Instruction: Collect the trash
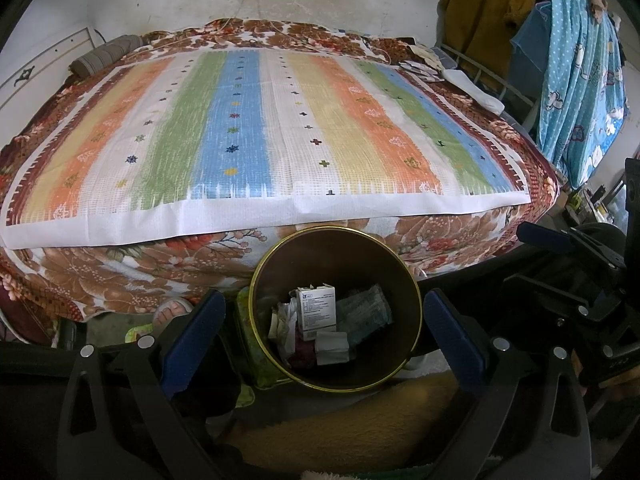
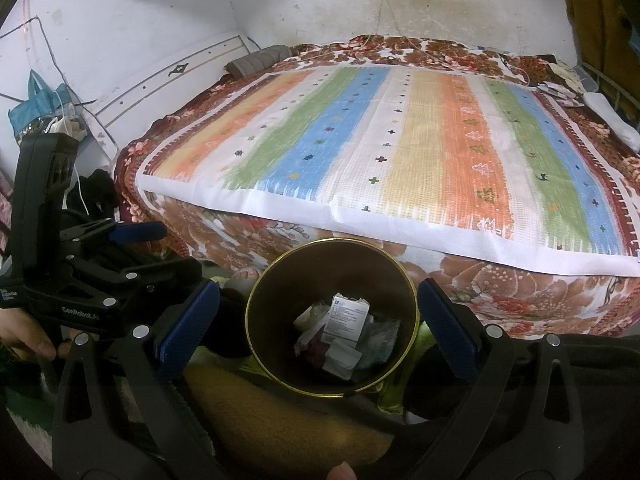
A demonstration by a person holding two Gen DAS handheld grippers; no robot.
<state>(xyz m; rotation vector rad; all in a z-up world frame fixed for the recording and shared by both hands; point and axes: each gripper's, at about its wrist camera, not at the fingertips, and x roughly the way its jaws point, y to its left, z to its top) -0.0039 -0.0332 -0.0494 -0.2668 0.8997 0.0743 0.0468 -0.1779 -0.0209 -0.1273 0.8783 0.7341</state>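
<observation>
A dark round bin with a gold rim (image 1: 280, 372) stands on the floor in front of the bed. It also shows in the right wrist view (image 2: 256, 356). Inside lie a white medicine box (image 1: 318, 310), crumpled paper (image 1: 332, 347) and a plastic wrapper (image 1: 366, 312). The same box (image 2: 346, 318) shows in the right wrist view. My left gripper (image 1: 334, 320) is open and empty above the bin. My right gripper (image 2: 318, 320) is open and empty above it too. The right gripper shows at the right edge of the left wrist view (image 1: 560, 248), and the left gripper at the left of the right wrist view (image 2: 120, 240).
A bed with a striped sheet (image 1: 260, 128) over a floral blanket (image 1: 100, 272) fills the view behind the bin. Small packets and a white cloth (image 1: 472, 88) lie at its far right corner. A bare foot (image 1: 170, 314) is left of the bin. Clothes (image 1: 580, 80) hang at right.
</observation>
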